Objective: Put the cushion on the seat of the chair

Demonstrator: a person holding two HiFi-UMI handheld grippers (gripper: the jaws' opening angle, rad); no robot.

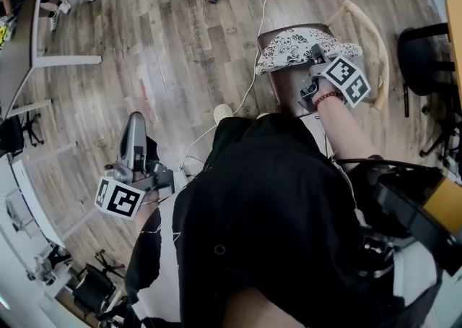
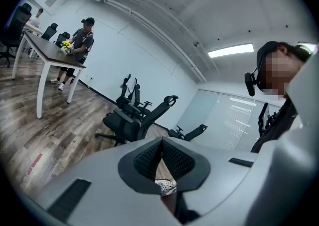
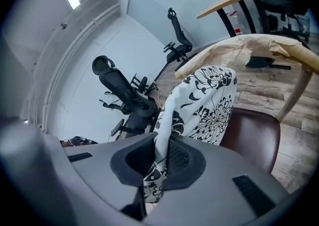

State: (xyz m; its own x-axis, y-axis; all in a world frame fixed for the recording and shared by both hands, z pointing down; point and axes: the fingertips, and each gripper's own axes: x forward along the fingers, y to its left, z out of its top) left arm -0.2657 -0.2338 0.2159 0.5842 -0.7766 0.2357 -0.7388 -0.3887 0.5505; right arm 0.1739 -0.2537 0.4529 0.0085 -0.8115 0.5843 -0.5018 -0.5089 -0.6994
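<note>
Over the chair seat (image 1: pixel 287 88), the right gripper (image 3: pixel 160 159) pinched the patterned cushion (image 3: pixel 207 103) by one edge; it hung tilted, not yet laid flat, so placing was in hand. Left gripper (image 1: pixel 133 121) was well apart, jaws pressed together on nothing. Next move, as judged: lower the cushion flat and centred, then release.

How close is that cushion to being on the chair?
Nearly there. Done: the right gripper grips the cushion by its edge, up at the chair. In hand: the cushion hangs tilted over the brown seat, not lying flat. Left: lower it flat and let go.
</note>
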